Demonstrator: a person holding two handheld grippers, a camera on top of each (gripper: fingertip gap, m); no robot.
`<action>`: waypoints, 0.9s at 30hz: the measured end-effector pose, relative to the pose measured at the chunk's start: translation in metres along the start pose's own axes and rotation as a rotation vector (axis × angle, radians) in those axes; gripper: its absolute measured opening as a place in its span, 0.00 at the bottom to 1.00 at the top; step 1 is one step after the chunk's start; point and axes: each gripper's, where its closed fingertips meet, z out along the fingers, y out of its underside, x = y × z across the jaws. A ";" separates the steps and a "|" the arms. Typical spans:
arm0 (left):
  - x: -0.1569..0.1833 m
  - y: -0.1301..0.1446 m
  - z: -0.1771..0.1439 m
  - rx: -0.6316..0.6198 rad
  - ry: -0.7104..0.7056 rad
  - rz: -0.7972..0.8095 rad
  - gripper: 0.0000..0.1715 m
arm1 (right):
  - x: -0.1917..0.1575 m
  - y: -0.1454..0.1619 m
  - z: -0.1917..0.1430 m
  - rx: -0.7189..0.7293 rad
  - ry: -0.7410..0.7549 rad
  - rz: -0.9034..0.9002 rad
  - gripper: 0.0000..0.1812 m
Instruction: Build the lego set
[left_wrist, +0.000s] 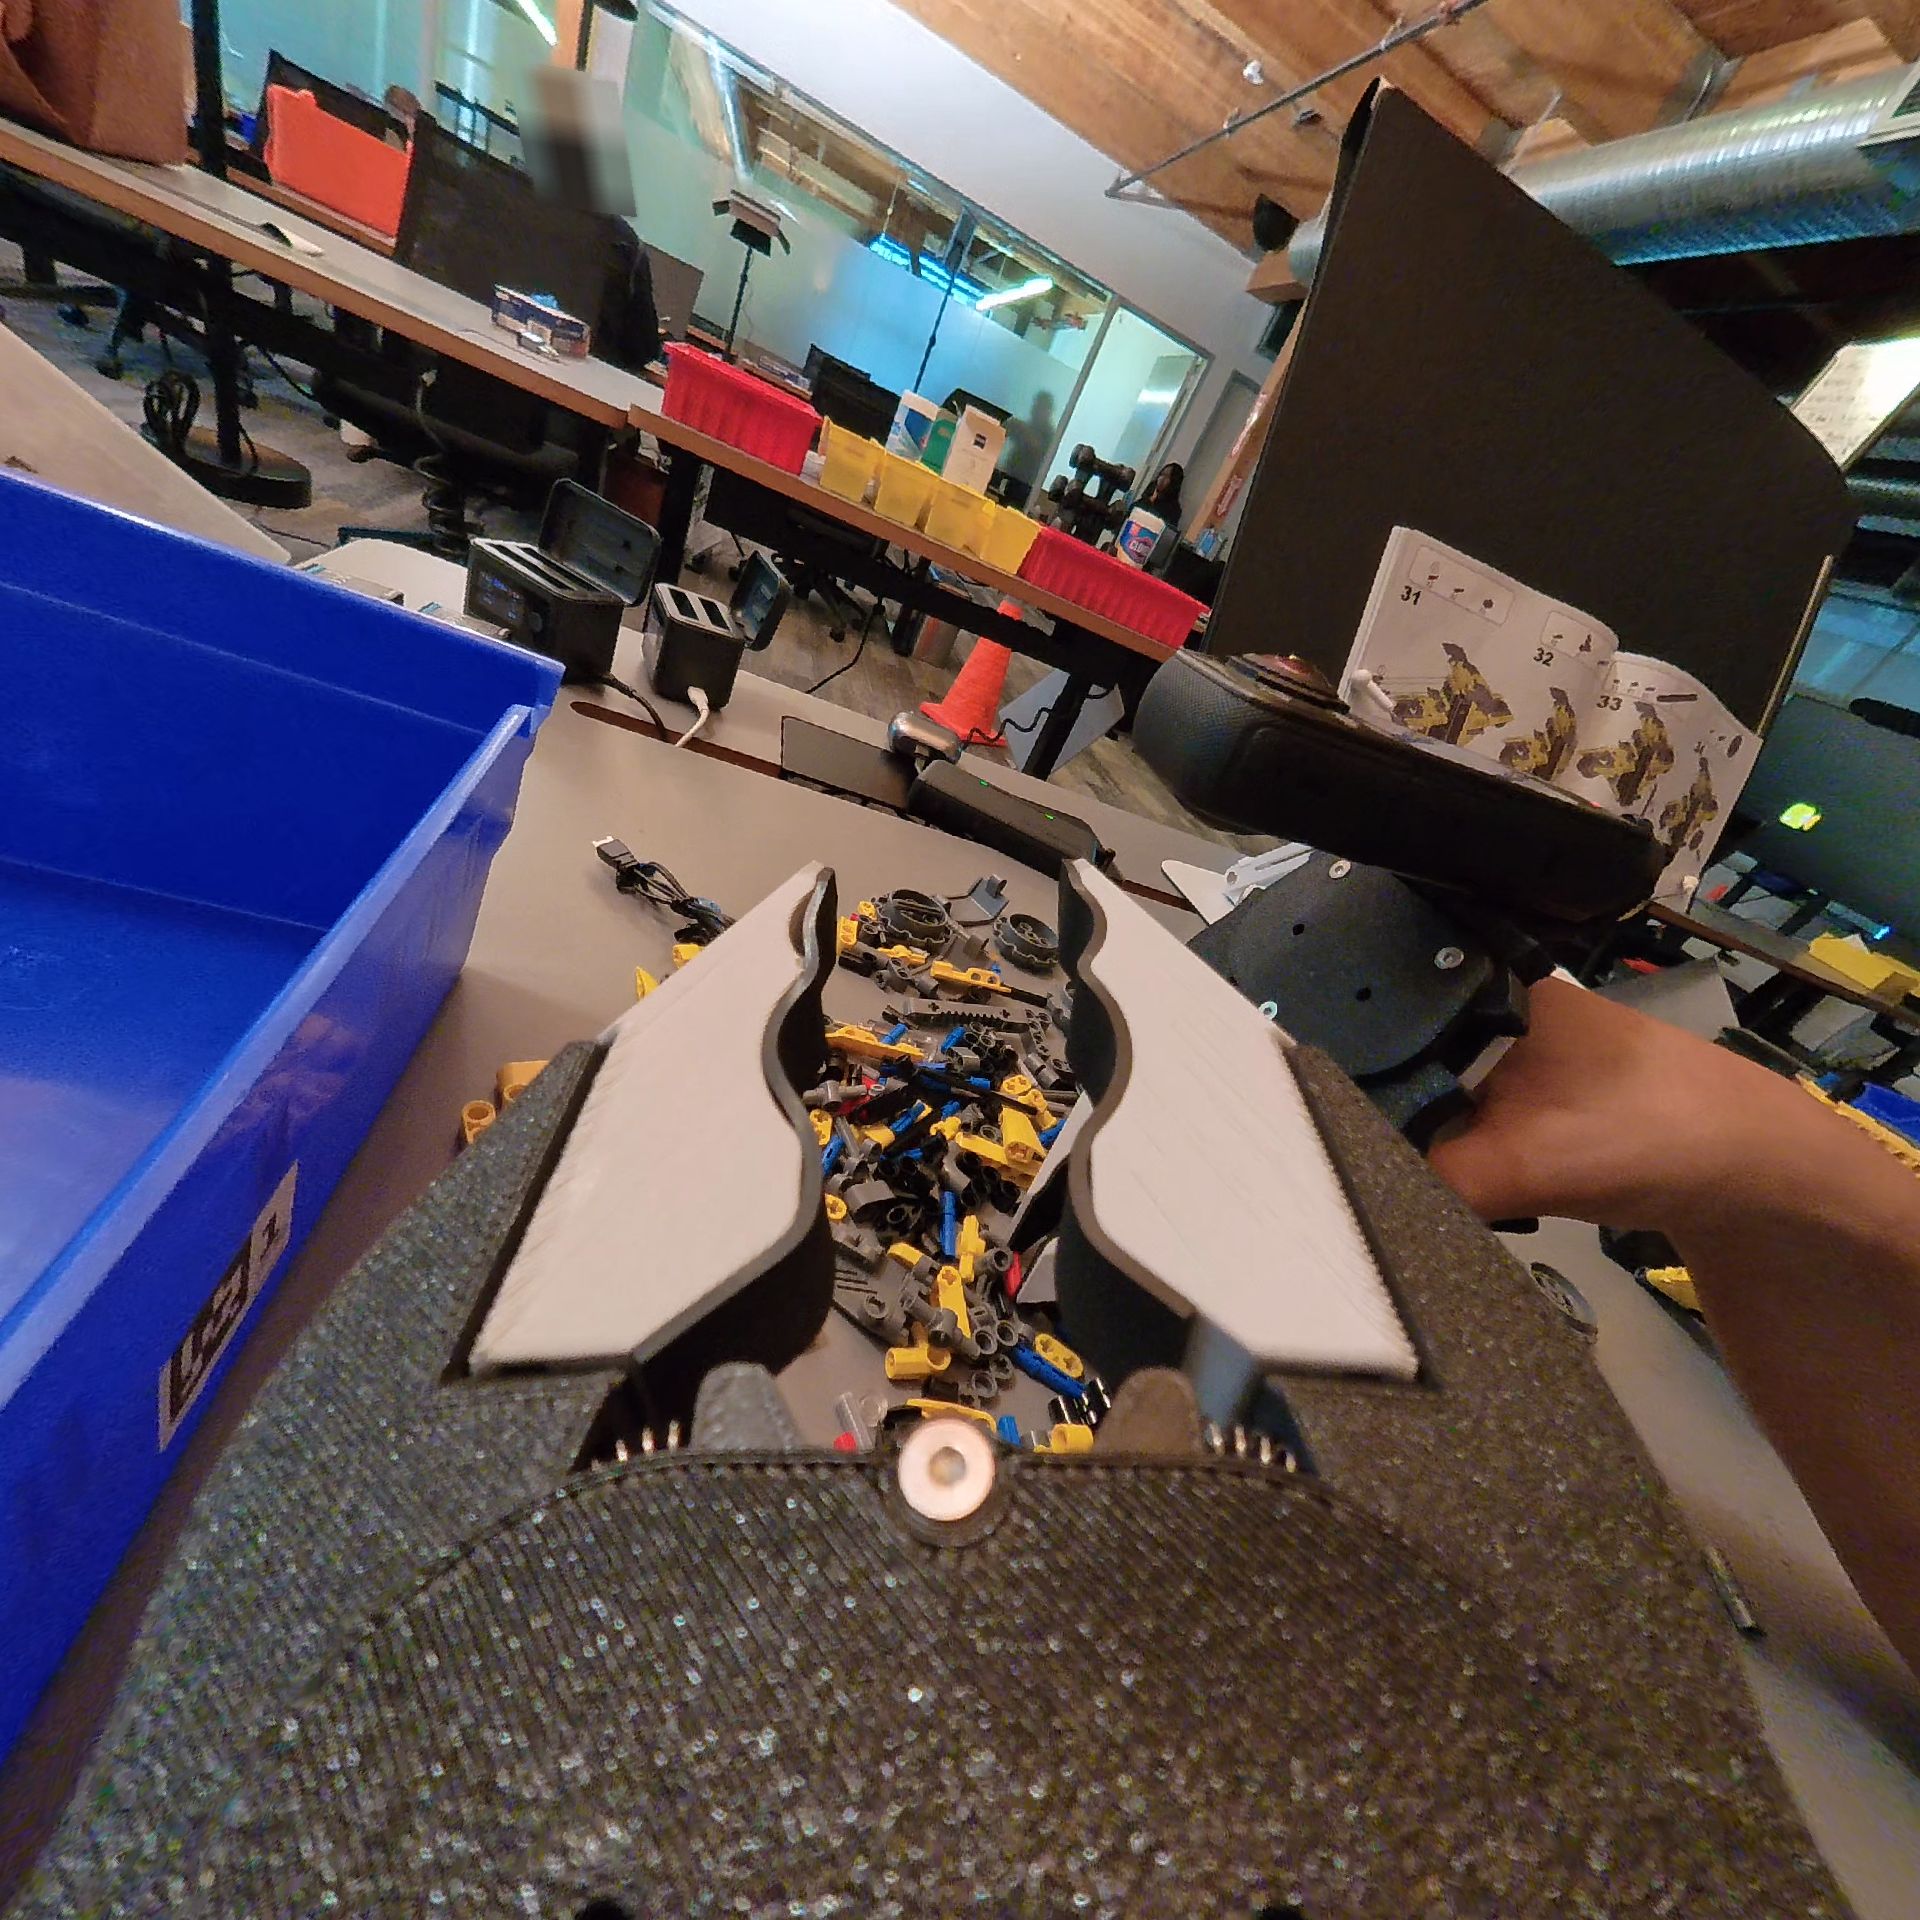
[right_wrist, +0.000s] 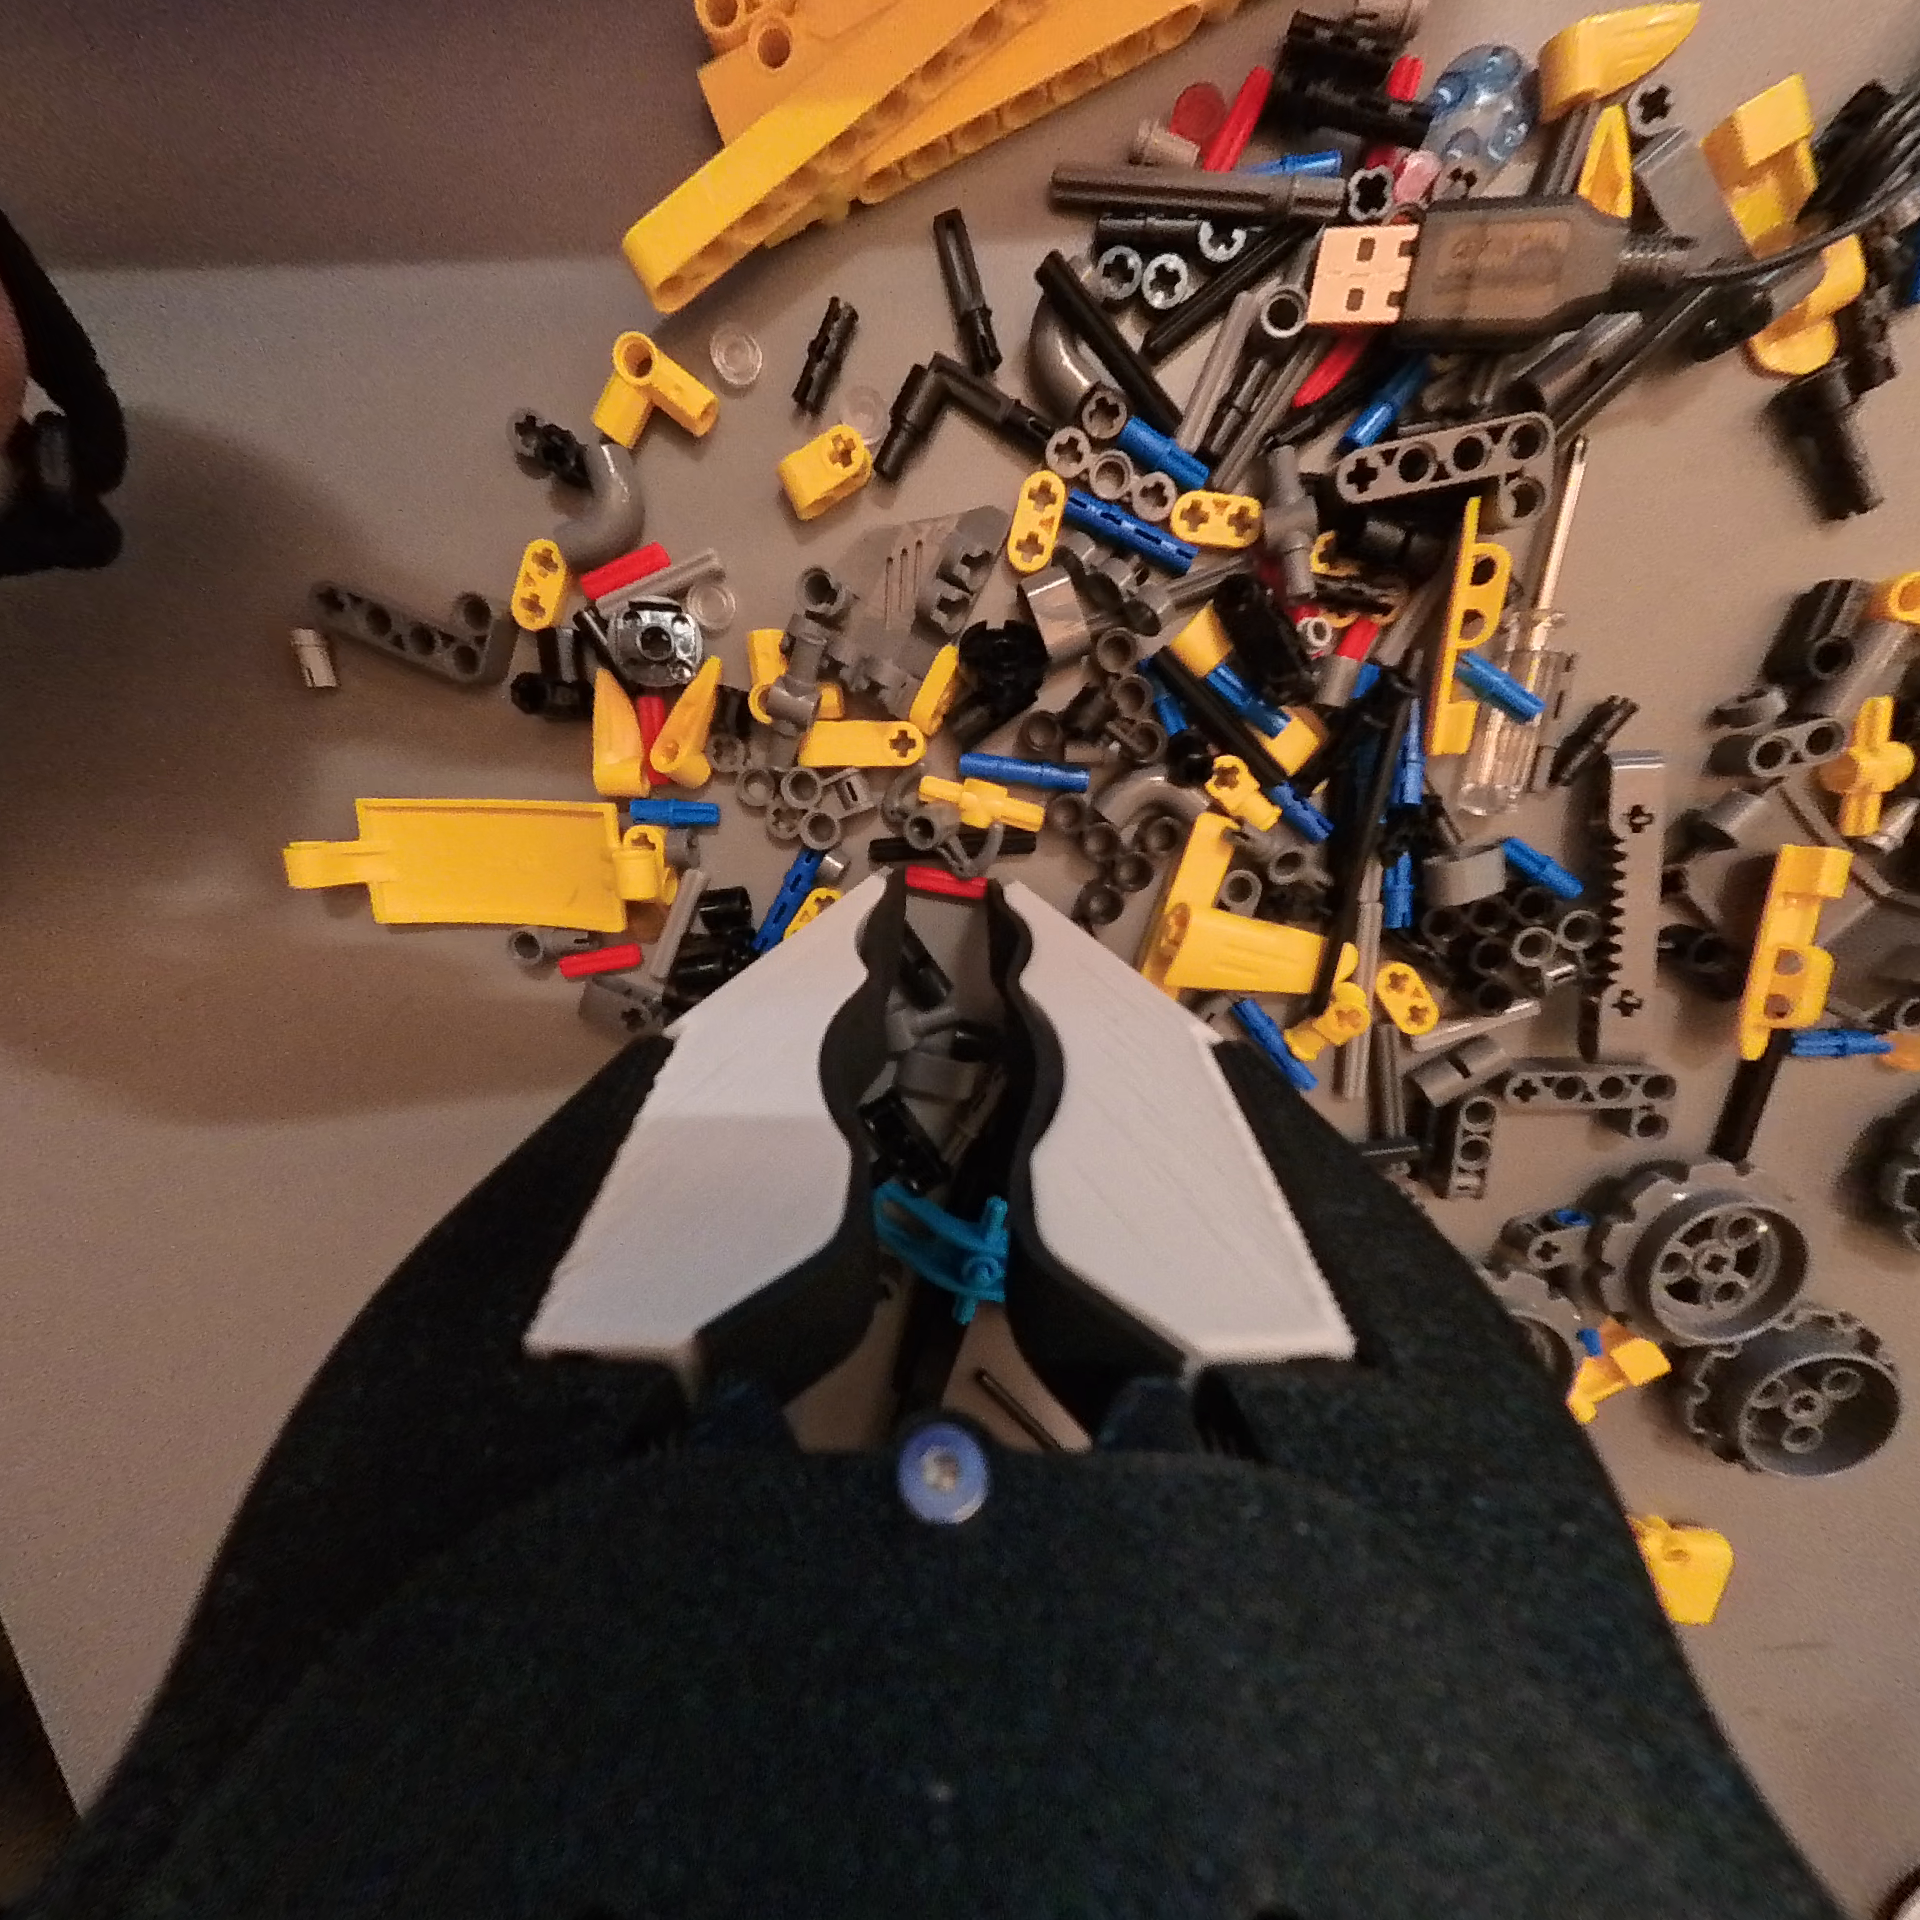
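- A deep blue plastic bin (left_wrist: 239, 935) is seen only in the left wrist view, standing on the grey table (left_wrist: 582, 831) just left of the parts pile.
- An open instruction booklet (left_wrist: 1538, 686) with yellow-model diagrams is propped upright behind; it is shown in that view alone.
- The left gripper (left_wrist: 948, 894) is held above the scattered pile of small yellow, blue, black and grey plastic building pieces (left_wrist: 935, 1122), its jaws spread wide and empty.
- The right gripper (right_wrist: 940, 883), gripped by a hand (left_wrist: 1558, 1122), is nearly closed, its tips bracketing a short red pin (right_wrist: 943, 880); whether the pin is clamped cannot be told.
- Two grey spoked wheels (right_wrist: 1714, 1262) are counted in the right wrist view.
- One clear-handled screwdriver (right_wrist: 1517, 665) is seen there, lying on the pile.
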 end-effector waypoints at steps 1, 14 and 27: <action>0.000 0.000 0.000 0.000 0.000 0.000 0.23 | 0.001 0.000 0.000 0.001 0.004 -0.001 0.08; 0.001 0.000 -0.001 0.000 0.002 -0.002 0.23 | 0.015 -0.007 -0.040 0.093 0.079 0.018 0.08; 0.004 0.003 0.002 -0.024 -0.010 0.038 0.22 | -0.087 0.042 -0.093 0.312 -0.088 0.069 0.08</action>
